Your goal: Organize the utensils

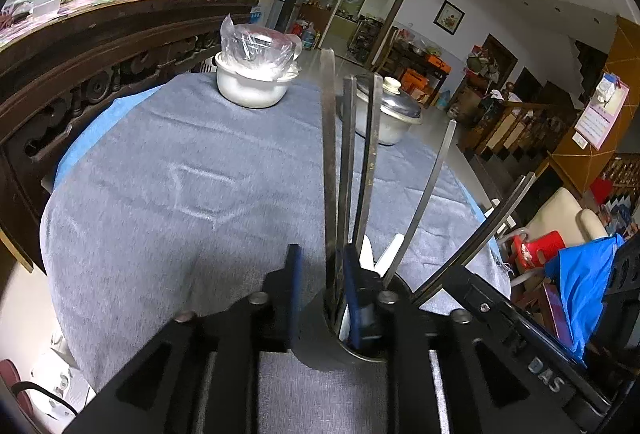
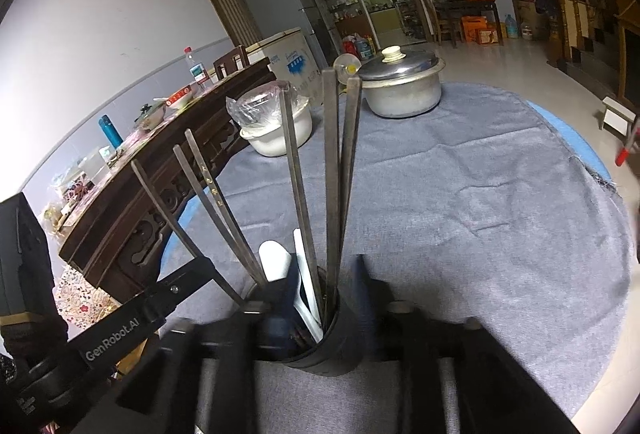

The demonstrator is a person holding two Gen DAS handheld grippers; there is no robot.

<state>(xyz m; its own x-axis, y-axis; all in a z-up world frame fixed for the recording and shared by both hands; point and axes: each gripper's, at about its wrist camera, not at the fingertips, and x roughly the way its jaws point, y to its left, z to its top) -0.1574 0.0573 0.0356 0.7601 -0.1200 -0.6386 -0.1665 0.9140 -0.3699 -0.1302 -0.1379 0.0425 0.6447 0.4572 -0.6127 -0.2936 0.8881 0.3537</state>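
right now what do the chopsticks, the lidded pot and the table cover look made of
Chopsticks: probably metal, dull grey, with square edges and a faint sheen. Lidded pot: likely aluminium or steel, with a matt scuffed body, a shinier lid and a pale knob. Table cover: woven grey-blue cloth, wrinkled and frayed at the edge.

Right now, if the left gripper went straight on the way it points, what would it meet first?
The utensil holder: its wall already seems to sit between the left gripper jaws, with one finger apparently inside the rim. Going on would probably push the holder and its chopsticks. Past it, only the cloth shows.
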